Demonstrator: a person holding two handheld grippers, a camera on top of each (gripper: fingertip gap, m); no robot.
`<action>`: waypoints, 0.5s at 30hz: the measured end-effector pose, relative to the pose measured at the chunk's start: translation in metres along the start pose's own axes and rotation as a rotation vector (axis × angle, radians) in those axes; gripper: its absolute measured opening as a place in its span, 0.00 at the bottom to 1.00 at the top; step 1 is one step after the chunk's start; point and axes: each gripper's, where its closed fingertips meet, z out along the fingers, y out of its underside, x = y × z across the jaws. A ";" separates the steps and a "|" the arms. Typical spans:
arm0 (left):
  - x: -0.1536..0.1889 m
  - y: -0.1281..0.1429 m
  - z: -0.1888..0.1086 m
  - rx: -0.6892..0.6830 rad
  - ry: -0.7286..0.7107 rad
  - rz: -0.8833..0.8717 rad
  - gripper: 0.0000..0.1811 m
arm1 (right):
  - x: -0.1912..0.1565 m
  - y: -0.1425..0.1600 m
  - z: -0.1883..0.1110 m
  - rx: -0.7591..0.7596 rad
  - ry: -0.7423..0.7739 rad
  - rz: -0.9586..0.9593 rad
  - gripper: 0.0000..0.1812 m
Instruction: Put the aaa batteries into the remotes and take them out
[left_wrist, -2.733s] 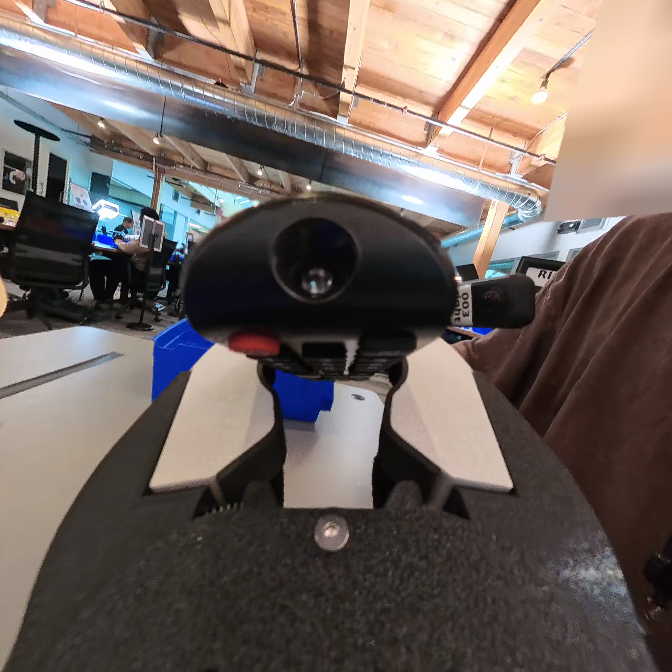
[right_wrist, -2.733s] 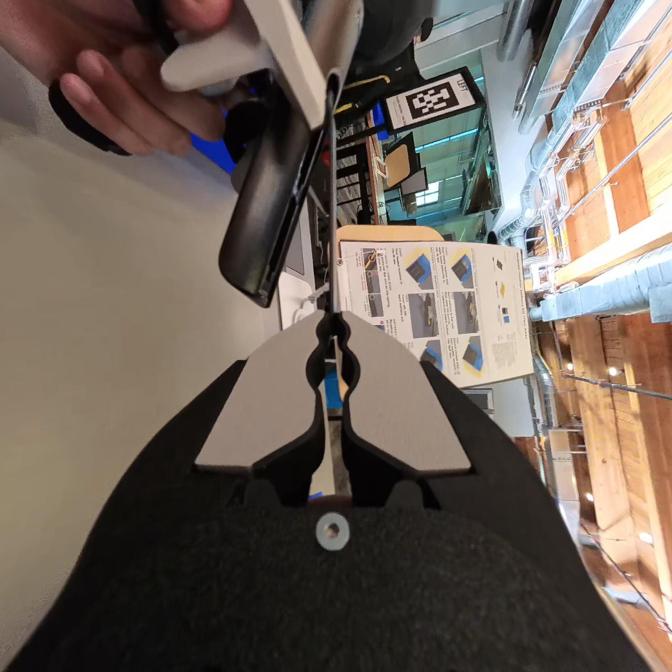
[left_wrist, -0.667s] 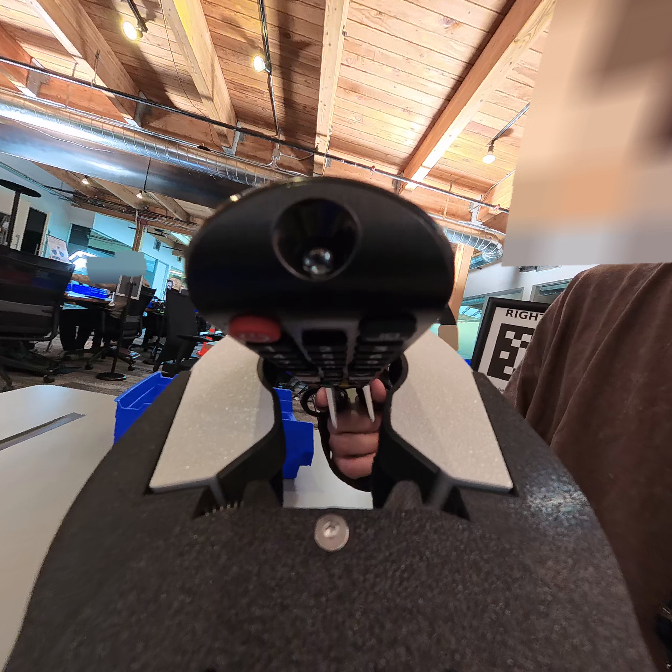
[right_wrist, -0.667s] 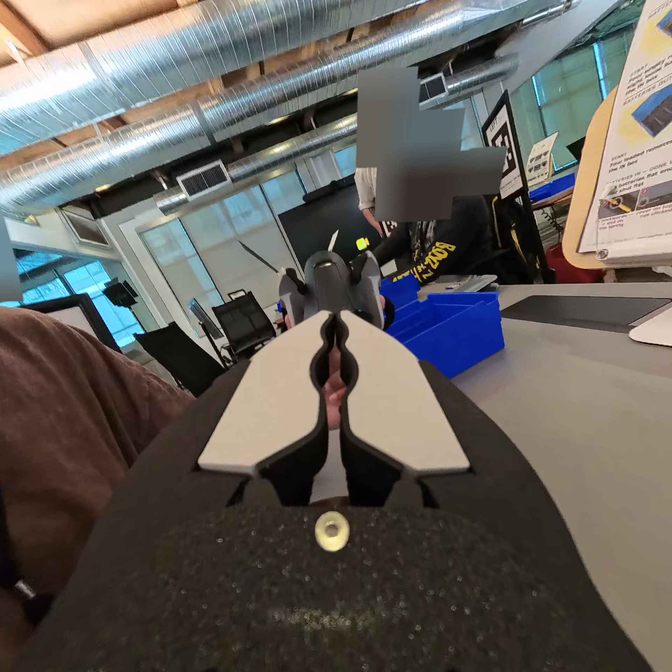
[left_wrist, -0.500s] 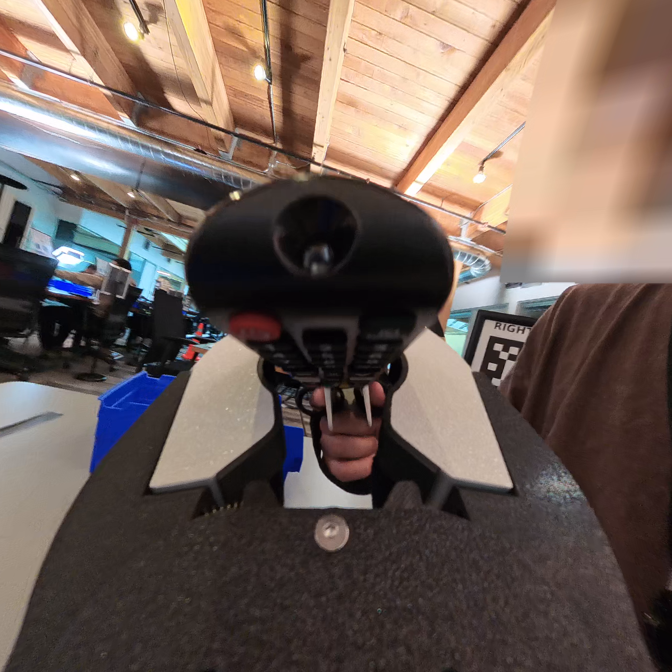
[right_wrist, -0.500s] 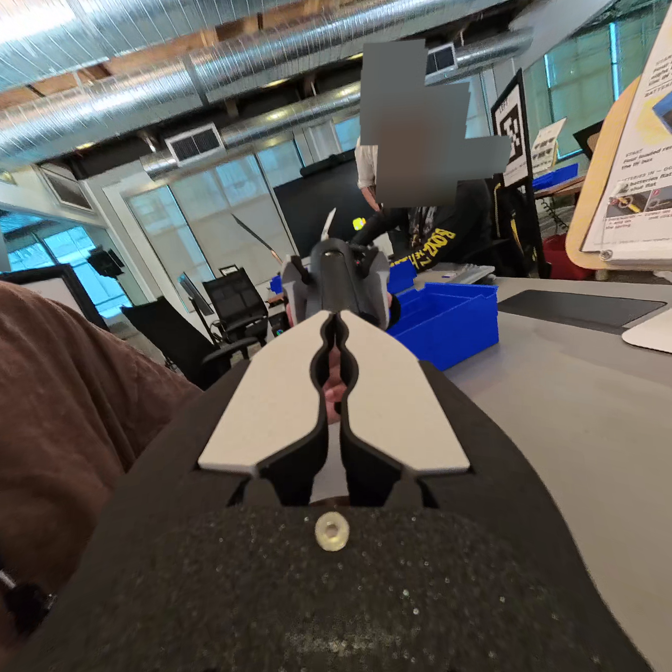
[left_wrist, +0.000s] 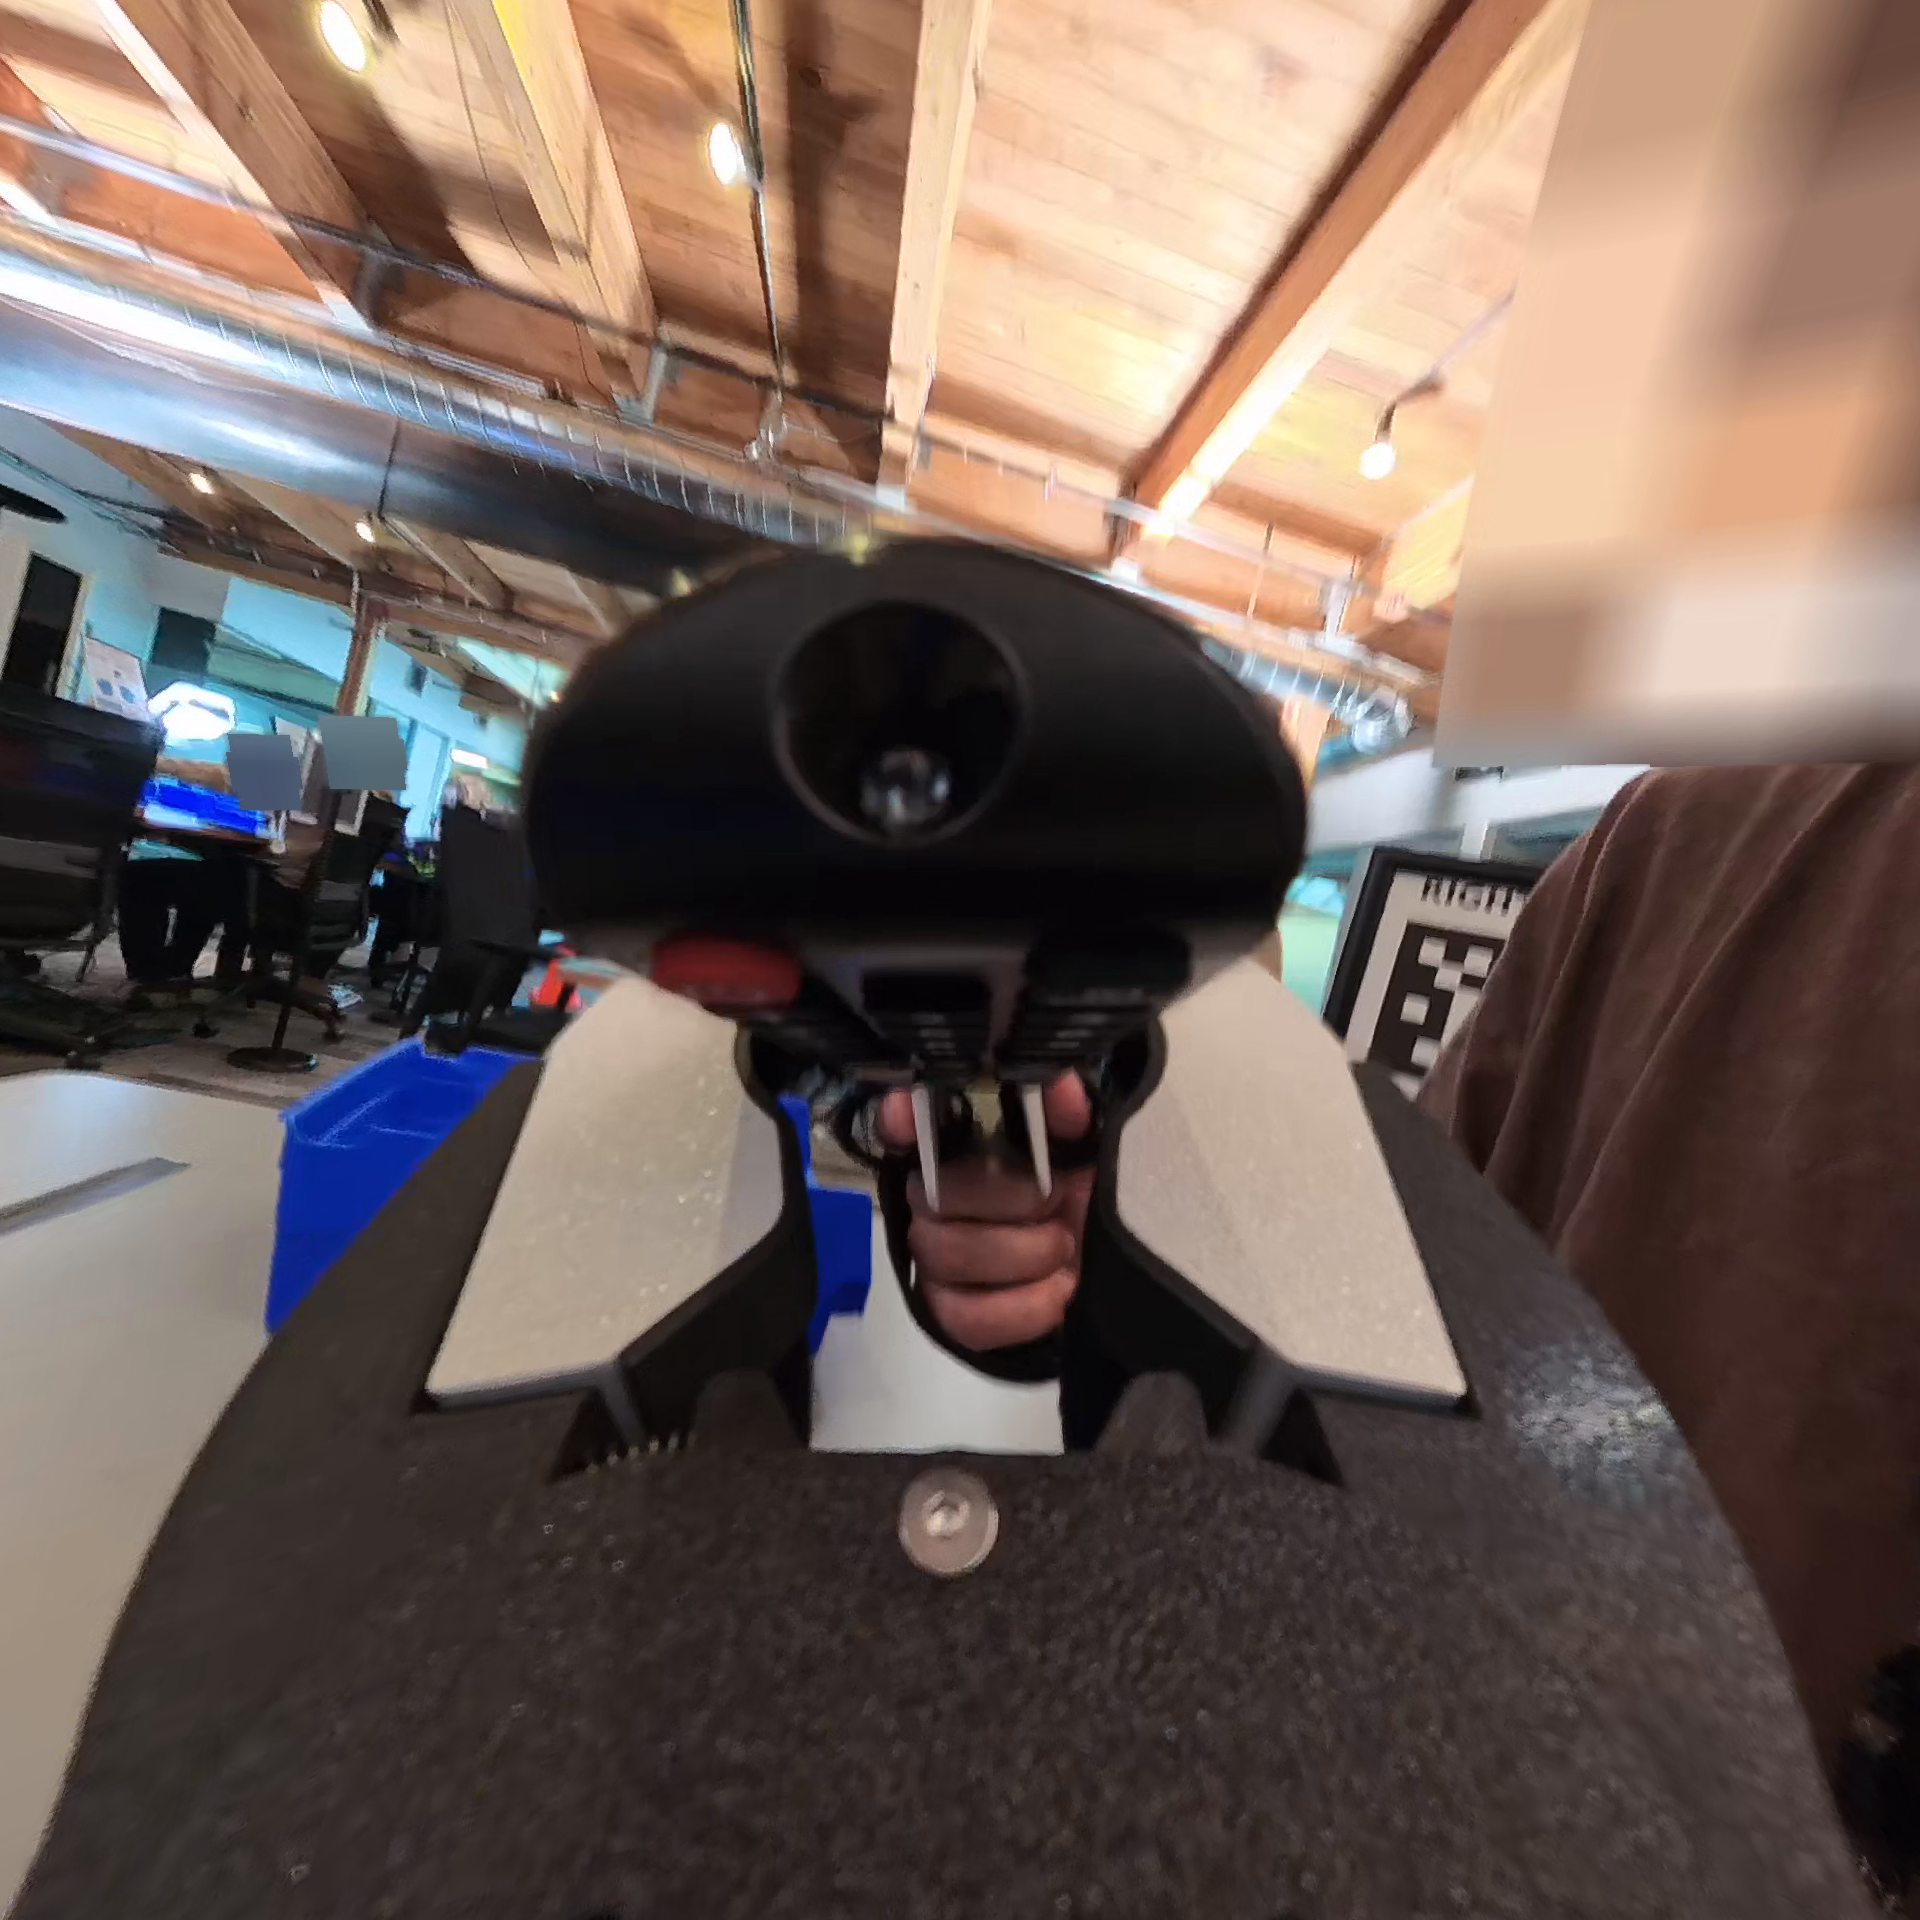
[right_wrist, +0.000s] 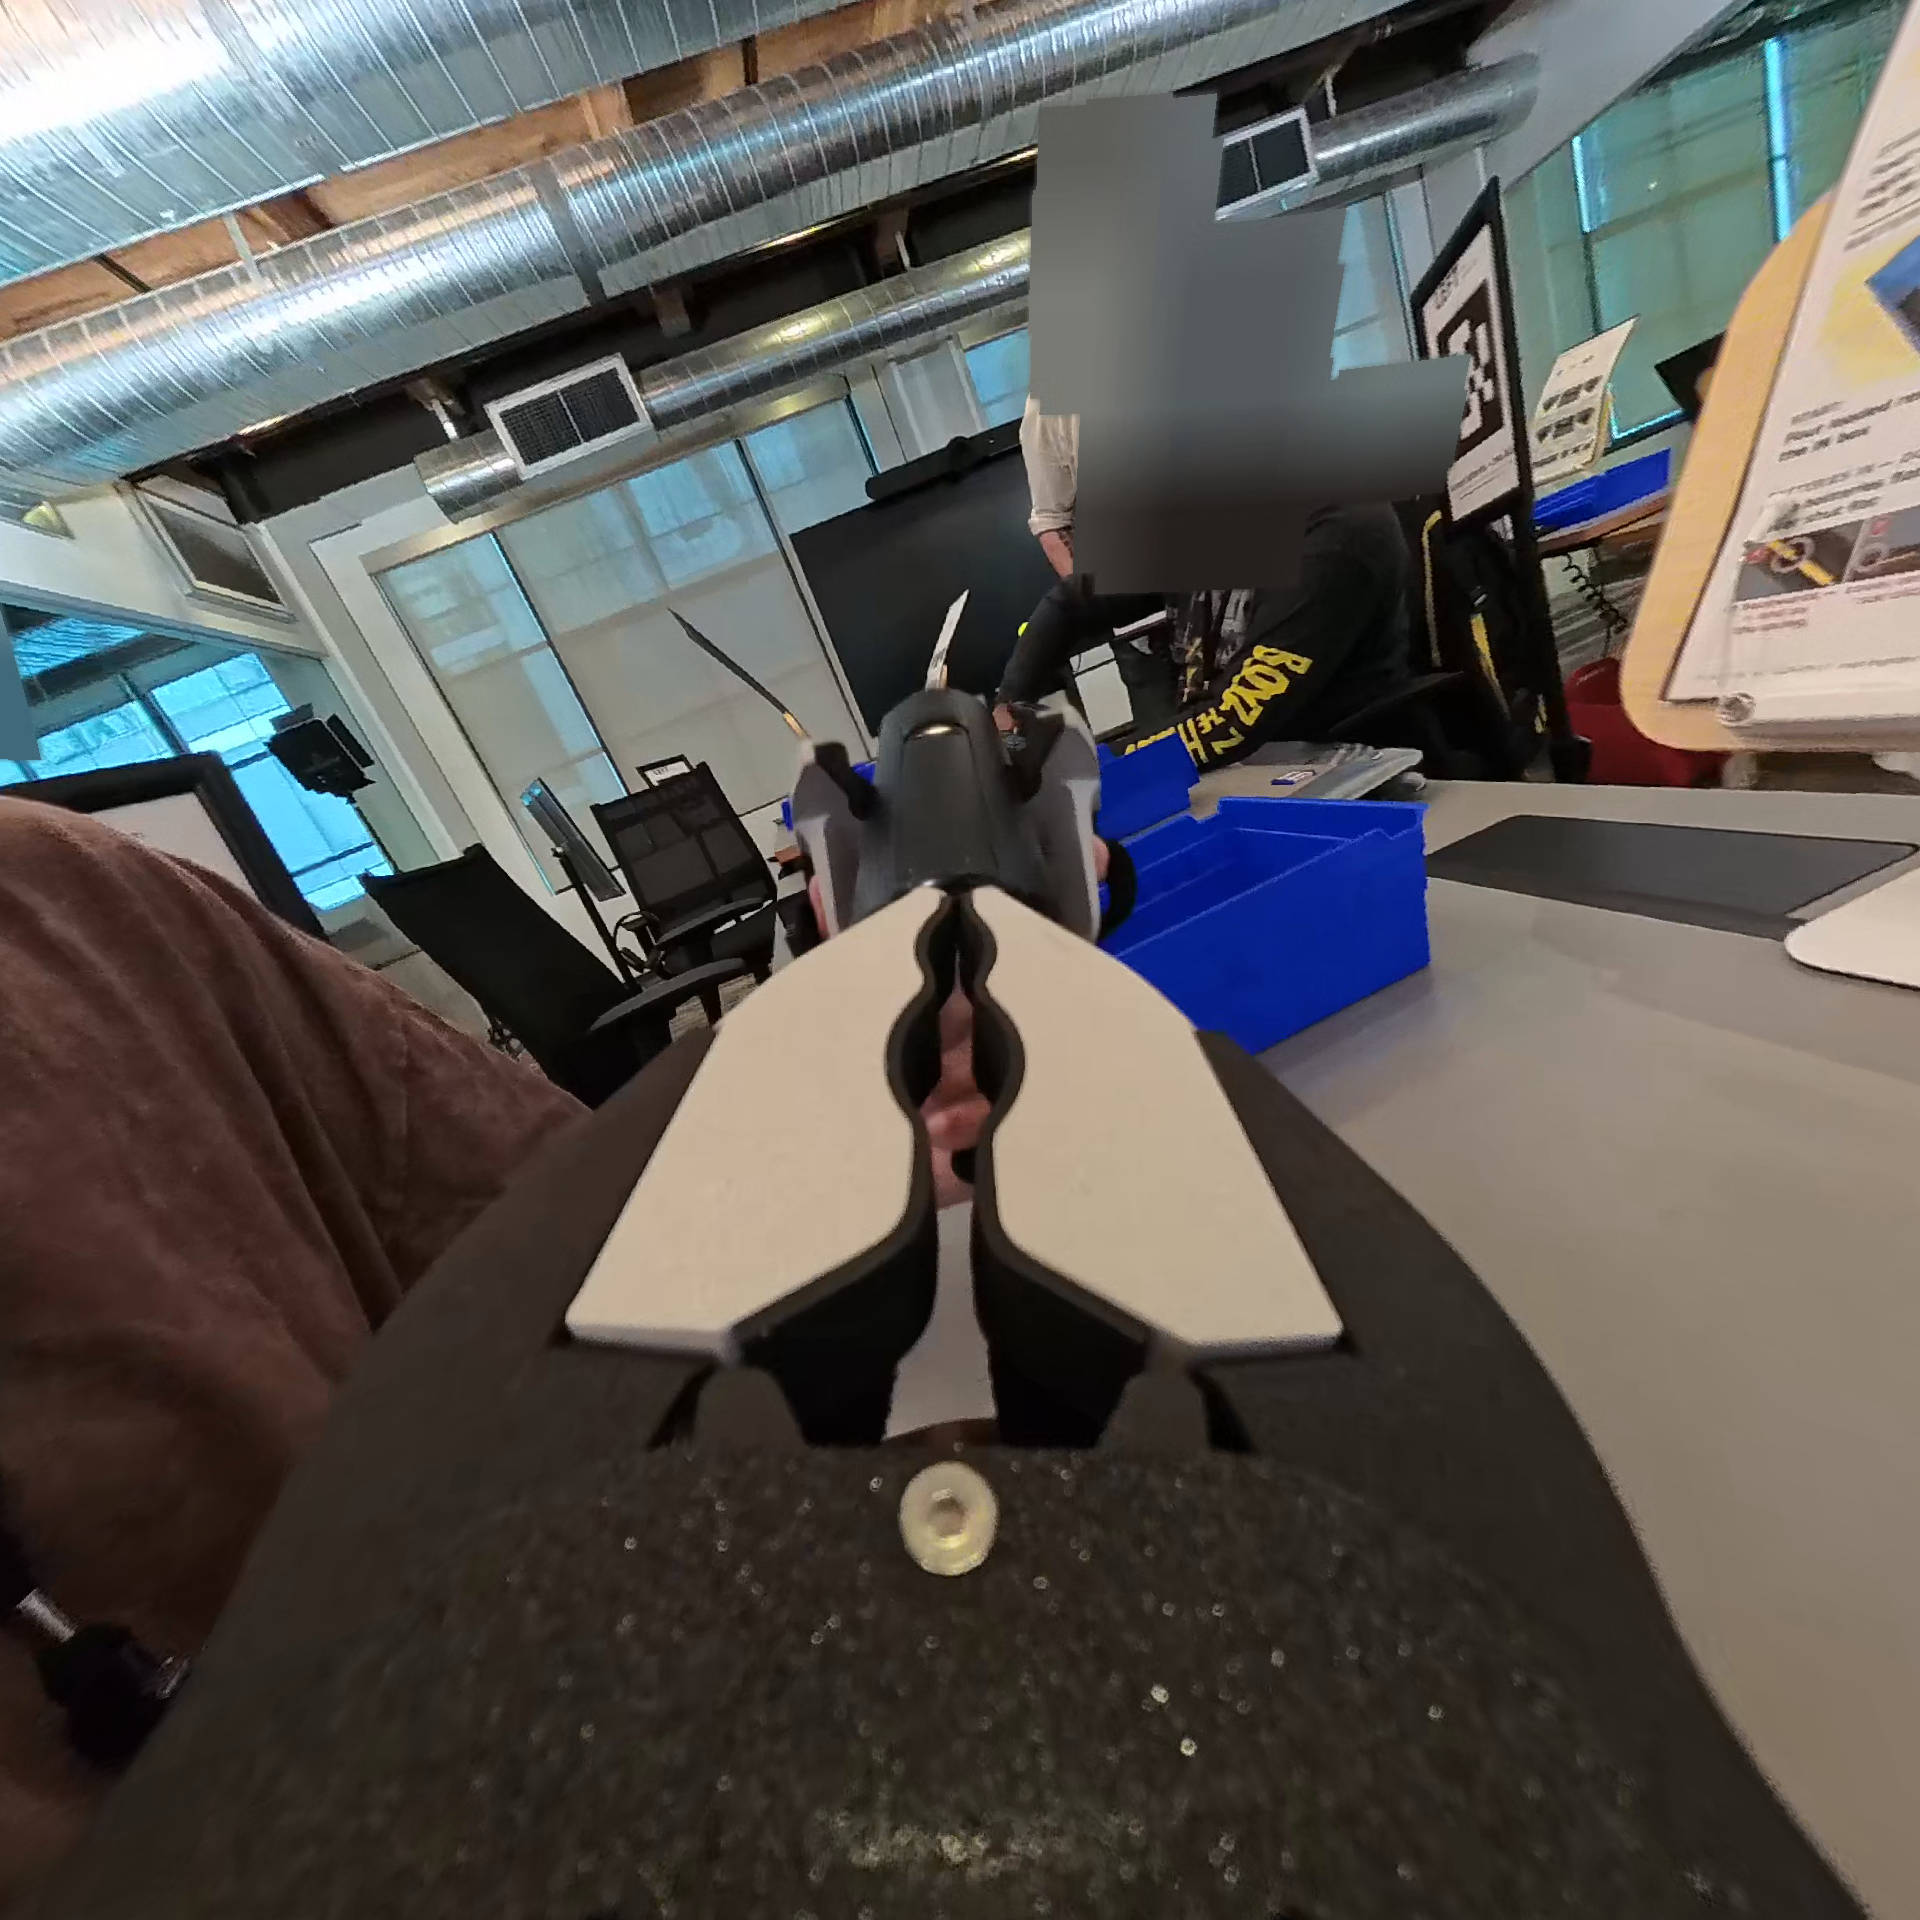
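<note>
Two claws face each other above a grey bench (right_wrist: 1621, 1122), held up in front of a person in a brown sleeve (left_wrist: 1714, 1143). On the bench beyond them sits a blue bin (right_wrist: 1278, 914); whether it holds the batteries cannot be told from here, and no battery shows in either view.

The left claw (left_wrist: 940, 1039) is clamped across a black remote (left_wrist: 914, 769), which points its rounded end straight back at the camera, button face downward with a red button (left_wrist: 727, 961) at the left. The right wrist view shows the same remote end-on, pinched between the other claw's grey fingers and lifted well clear of the bench.

The right claw (right_wrist: 954, 904) is clenched, its grey fingers (right_wrist: 821, 1143) pressed together at the tips with nothing visible between them, aimed at the remote and near it. Under the remote, the left wrist view shows a hand (left_wrist: 987, 1247) gripping the right claw's handle.

My guess is the battery cover is next. The risks look plain enough: the remote is held only by its sides in mid-air, so a push from the right claw could twist or slide it out of the grip and drop it to the bench. A closed claw tip may also skid off the smooth black shell instead of catching the cover's edge. The blur suggests unsteadiness, which worsens both.
</note>
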 end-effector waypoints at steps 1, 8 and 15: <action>0.001 -0.001 0.001 0.017 -0.001 0.003 0.34 | -0.002 -0.003 0.002 0.016 -0.007 -0.005 0.00; 0.003 -0.001 0.002 0.005 0.009 0.005 0.34 | 0.001 -0.002 -0.007 -0.017 0.016 -0.008 0.00; 0.002 0.001 0.001 0.013 0.013 -0.015 0.34 | 0.000 -0.002 -0.020 -0.017 0.019 -0.005 0.00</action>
